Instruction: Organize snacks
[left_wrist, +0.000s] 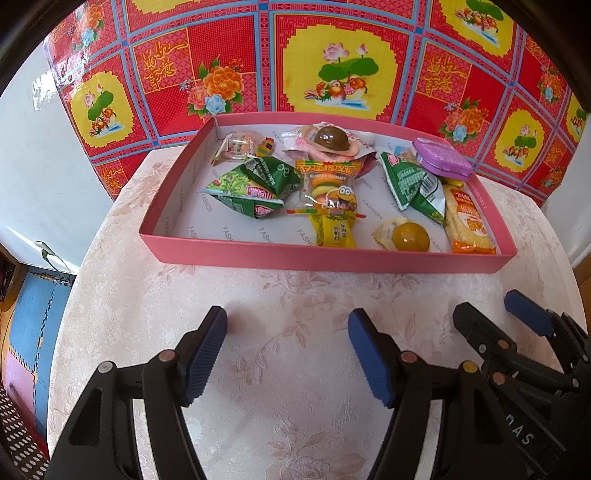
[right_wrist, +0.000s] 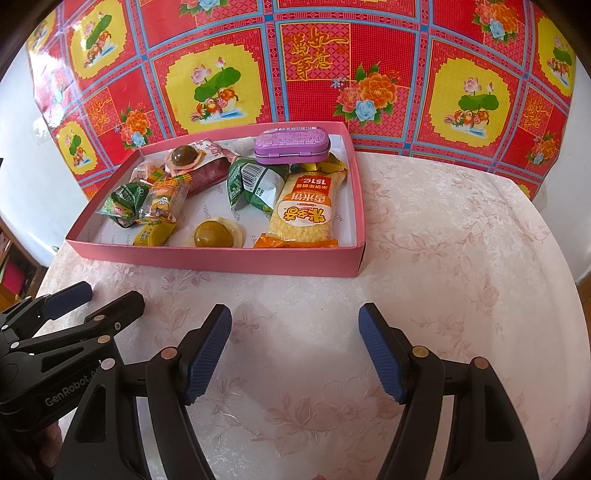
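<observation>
Two black hand-held grippers with ribbed blue pads, side by side over a round table (left_wrist: 280, 369) under a pale pink floral cloth. Left gripper (left_wrist: 288, 321) wide open, nothing between its fingers, only bare cloth below. Right gripper (right_wrist: 295, 319) likewise spread wide and empty. Beyond both, well apart from the fingertips, a shallow pink cardboard box (left_wrist: 332, 256) at the far side of the table, against a red and yellow flowered sheet (left_wrist: 332, 66). Straight ahead of the left gripper; ahead and to the left of the right one.

Inside the box, a loose heap of wrapped snacks: a lilac hinged tin (right_wrist: 291, 144) at the back right, leaning on a green foil packet (right_wrist: 255, 184); an orange and yellow rice-cracker bag (right_wrist: 303, 218) along the right wall; a round amber jelly cup (right_wrist: 214, 234) near the front wall; a clear burger-gummy packet (left_wrist: 330, 188) in the middle; another green foil packet (left_wrist: 251, 184) to the left; a brown domed sweet (left_wrist: 330, 138) at the back.
</observation>
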